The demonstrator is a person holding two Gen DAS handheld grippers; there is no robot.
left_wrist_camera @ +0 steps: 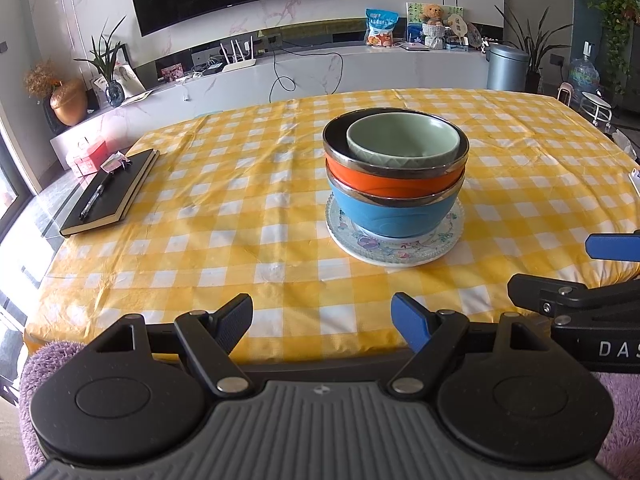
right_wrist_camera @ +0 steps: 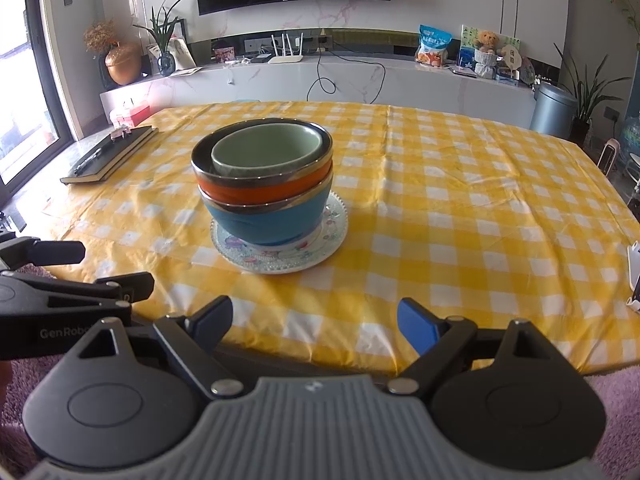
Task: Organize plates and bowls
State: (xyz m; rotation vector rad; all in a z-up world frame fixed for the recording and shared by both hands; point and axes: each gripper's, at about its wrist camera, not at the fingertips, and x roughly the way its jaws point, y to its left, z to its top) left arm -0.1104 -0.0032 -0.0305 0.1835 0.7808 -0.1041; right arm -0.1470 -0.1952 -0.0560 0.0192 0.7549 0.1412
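Note:
A stack stands mid-table: a flowered plate [left_wrist_camera: 400, 250] at the bottom, a blue bowl [left_wrist_camera: 394, 216] on it, an orange bowl [left_wrist_camera: 384, 182] nested in that, and a pale green bowl [left_wrist_camera: 402, 142] on top. The same stack shows in the right wrist view: plate [right_wrist_camera: 280, 258], blue bowl [right_wrist_camera: 266, 224], orange bowl [right_wrist_camera: 260, 192], green bowl [right_wrist_camera: 266, 152]. My left gripper [left_wrist_camera: 322, 320] is open and empty near the table's front edge. My right gripper [right_wrist_camera: 316, 320] is open and empty, also at the front edge, short of the stack.
A black notebook [left_wrist_camera: 110, 194] with a pen on it lies at the table's left; it also shows in the right wrist view [right_wrist_camera: 110, 156]. A pink box [left_wrist_camera: 86, 158] sits behind it. The yellow checked tablecloth [left_wrist_camera: 240, 200] covers the table. A white object [right_wrist_camera: 634, 276] lies at the right edge.

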